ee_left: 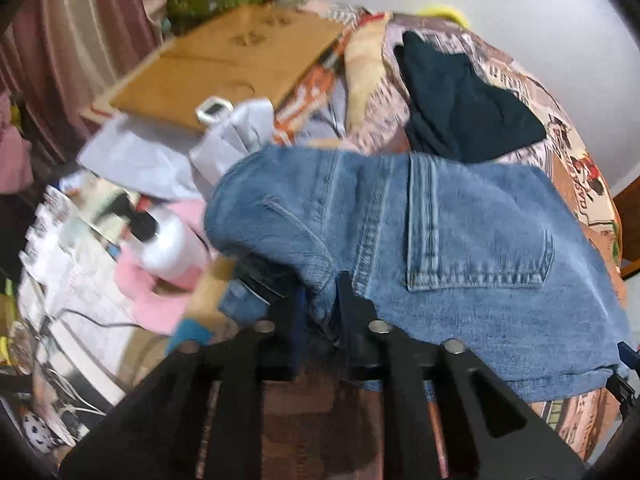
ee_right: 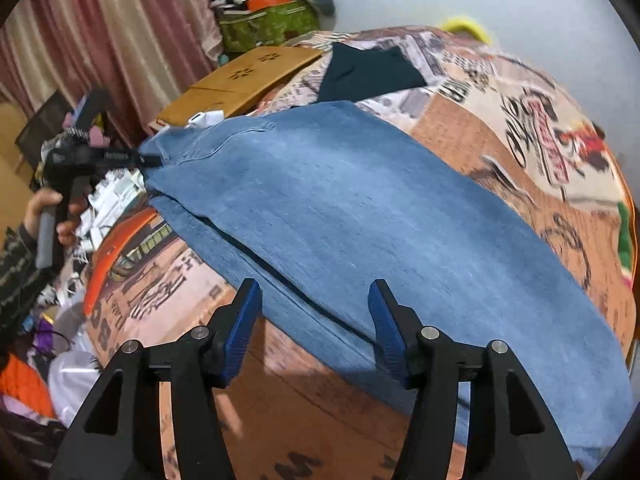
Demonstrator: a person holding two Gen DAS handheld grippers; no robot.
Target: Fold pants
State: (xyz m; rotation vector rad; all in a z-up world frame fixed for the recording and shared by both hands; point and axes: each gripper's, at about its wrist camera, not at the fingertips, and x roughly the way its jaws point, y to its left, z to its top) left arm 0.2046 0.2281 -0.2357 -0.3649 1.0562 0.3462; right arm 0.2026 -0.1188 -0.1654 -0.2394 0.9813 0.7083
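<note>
Left wrist view: the left gripper (ee_left: 320,300) pinches the waist end of the blue denim jeans (ee_left: 460,248), stitched back pocket up, over the printed bedspread (ee_left: 576,184). Right wrist view: the right gripper (ee_right: 314,312) hovers spread over the doubled legs; judging by this, the lengthwise fold is done and next it must grasp the leg edge.

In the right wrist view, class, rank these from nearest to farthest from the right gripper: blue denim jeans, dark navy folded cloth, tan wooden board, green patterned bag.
1. Blue denim jeans: directly ahead of the right gripper, between its open fingers.
2. Dark navy folded cloth: beyond the jeans, centre.
3. Tan wooden board: far left, at the bed's edge.
4. Green patterned bag: behind the board, against the wall.
</note>
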